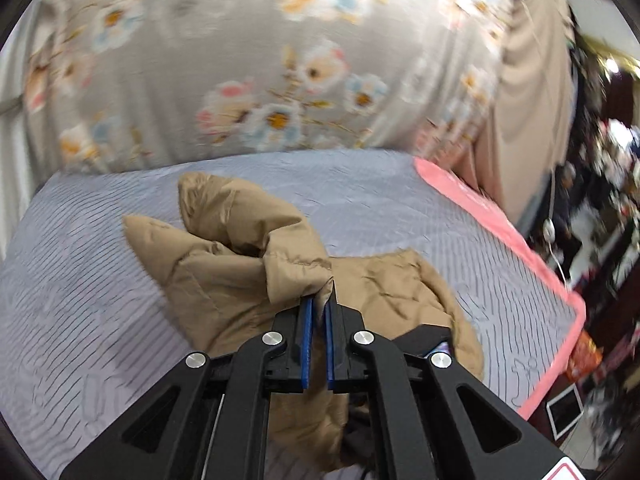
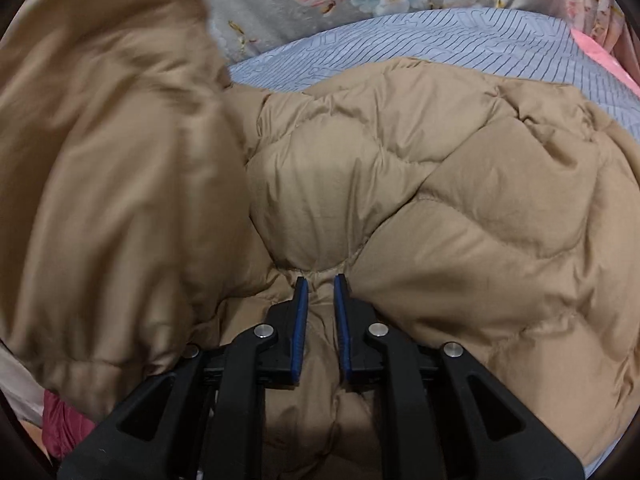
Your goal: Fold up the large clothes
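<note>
A tan quilted puffer jacket (image 1: 224,256) lies on a bed with a grey-blue patterned sheet (image 1: 100,280). My left gripper (image 1: 319,300) is shut on a raised fold of the jacket, and the cloth hangs lifted from its blue pads. In the right wrist view the jacket (image 2: 440,184) fills most of the picture. My right gripper (image 2: 321,280) pinches a bunched seam of it between its blue pads, low against the padding. A blurred flap of the jacket (image 2: 100,140) hangs raised at the left.
A grey floral quilt (image 1: 240,80) is piled behind the jacket. The sheet has a pink border (image 1: 520,248) along the bed's right edge. Beyond it stand dark, cluttered furniture (image 1: 600,240) and a white cable. Something dark red (image 2: 64,424) shows at the lower left.
</note>
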`<state>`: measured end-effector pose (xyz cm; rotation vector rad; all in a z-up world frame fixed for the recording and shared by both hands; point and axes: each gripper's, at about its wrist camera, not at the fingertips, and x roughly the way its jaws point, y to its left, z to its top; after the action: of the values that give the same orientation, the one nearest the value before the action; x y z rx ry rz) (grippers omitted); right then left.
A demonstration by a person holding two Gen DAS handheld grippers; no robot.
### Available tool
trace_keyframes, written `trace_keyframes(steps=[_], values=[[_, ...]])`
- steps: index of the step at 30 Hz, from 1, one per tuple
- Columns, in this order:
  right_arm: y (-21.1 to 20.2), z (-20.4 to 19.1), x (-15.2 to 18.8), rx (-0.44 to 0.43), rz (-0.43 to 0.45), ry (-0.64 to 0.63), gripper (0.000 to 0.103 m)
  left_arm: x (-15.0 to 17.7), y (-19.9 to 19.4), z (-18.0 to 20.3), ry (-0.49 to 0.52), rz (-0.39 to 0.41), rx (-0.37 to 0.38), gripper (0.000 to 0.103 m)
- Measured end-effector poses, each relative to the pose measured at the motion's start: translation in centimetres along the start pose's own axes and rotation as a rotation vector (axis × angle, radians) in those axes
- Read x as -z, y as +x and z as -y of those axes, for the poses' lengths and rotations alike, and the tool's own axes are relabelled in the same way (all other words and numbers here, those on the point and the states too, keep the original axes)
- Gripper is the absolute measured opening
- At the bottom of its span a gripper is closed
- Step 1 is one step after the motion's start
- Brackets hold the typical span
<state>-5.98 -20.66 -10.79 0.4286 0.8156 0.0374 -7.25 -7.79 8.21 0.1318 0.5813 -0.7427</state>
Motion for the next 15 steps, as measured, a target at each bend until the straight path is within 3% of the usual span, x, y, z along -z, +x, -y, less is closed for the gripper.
trace_keyframes(steps=[5,10,15], values=[[-5.4,3.6,0.4,0.012,0.092,0.075,0.014,-0.3,3.8,4.8,0.075,-0.051,0.074,0.002],[-10.7,8.6,1.3,0.13,0.171,0.137,0.014,1.6,9.0,9.7,0.154,-0.161,0.116,0.002],[-14.1,12.4,1.8,0.217,0.224,0.183,0.014,5.1,14.0,11.8,0.164,-0.278,0.132,0.002]])
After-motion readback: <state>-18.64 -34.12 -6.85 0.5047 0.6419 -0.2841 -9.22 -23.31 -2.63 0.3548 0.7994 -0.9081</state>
